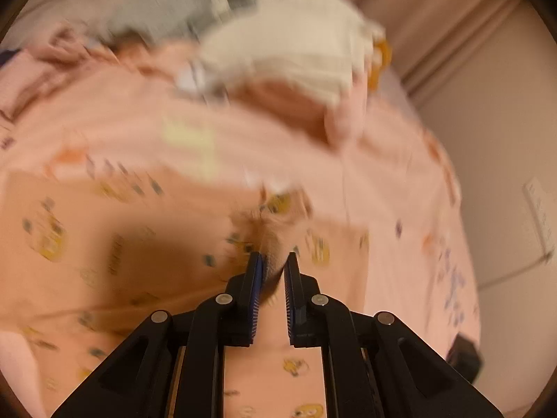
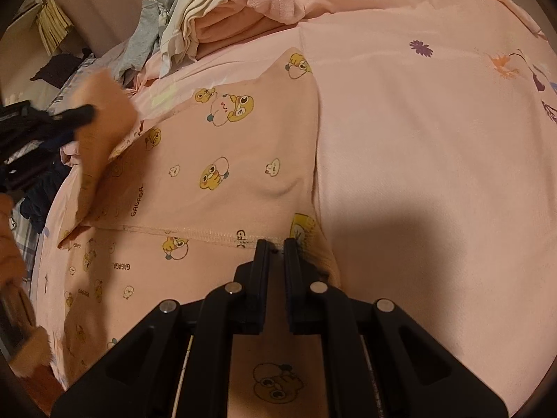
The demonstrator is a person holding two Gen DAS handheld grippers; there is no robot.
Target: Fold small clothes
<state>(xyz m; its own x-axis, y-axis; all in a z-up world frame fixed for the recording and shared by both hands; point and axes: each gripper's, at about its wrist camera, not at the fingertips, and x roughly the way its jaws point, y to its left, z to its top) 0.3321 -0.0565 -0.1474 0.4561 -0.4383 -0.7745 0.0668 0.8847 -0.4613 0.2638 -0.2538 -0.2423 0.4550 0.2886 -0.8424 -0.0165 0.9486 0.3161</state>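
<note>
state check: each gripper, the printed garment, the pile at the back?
left gripper: shut on printed garment, corner lifted
right gripper: shut on printed garment at its stitched hem
printed garment: partly folded, flat on pink bedsheet
clothes pile: heaped, unfolded

garment [image 2: 222, 160] flat on bedsheet [image 2: 435, 139] | clothes pile [image 2: 209, 17] behind it | bare sheet to right

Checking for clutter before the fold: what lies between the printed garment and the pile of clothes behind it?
In the right wrist view, only bare pink bedsheet lies between the printed garment and the pile of clothes.
</note>
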